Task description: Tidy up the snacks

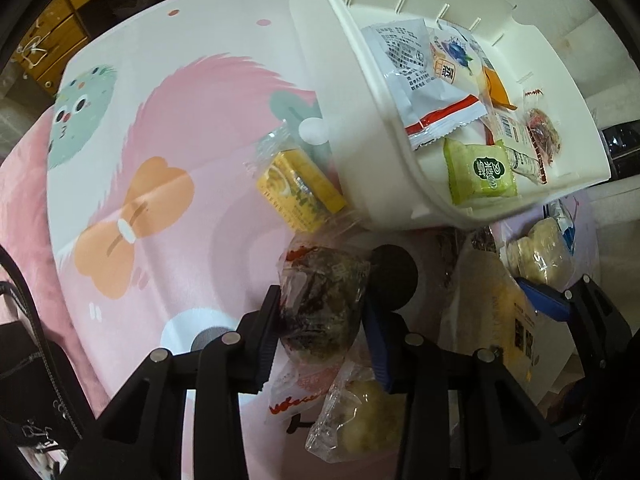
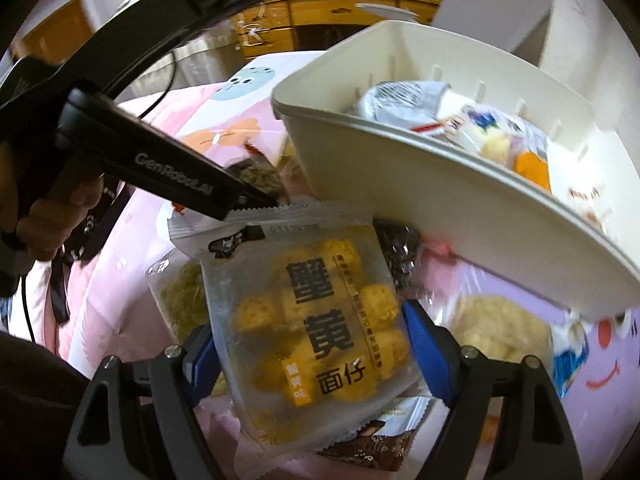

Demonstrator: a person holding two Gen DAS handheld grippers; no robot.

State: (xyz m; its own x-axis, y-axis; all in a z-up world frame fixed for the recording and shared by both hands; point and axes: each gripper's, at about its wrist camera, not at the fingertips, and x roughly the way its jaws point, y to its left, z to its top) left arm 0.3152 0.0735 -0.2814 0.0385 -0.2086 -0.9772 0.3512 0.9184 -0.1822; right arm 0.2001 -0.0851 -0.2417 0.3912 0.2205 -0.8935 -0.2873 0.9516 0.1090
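Dark snack (image 1: pixel 320 304): a clear-wrapped dark lump, clenched between the left gripper's (image 1: pixel 320 316) two pads, just above the cloth.
Left gripper: grasping the dark snack, pointing steeply down; its black body also shows in the right wrist view (image 2: pixel 160 172), reaching in from the left.
Yellow bag (image 2: pixel 316 328): a frosted packet of yellow balls with large black print, standing between the right gripper's (image 2: pixel 312 356) blue pads.
Right gripper: both pads press on the yellow bag's side edges, so it is grasping the bag.
Bin (image 1: pixel 392 168): white plastic tub, far right of the dark snack, tilted in view, already holding several packets, among them a green packet (image 1: pixel 480 174) at its near end.
Yellow box (image 1: pixel 300 192): wrapped, lying on the cloth just left of the bin's wall.
Pale snack (image 1: pixel 360 416): clear-wrapped, lying nearer than the dark snack.
Cloth (image 1: pixel 160 128): pink and white cartoon print, under everything.
Hand (image 2: pixel 60 208): at the left, wrapped round the left gripper's handle.
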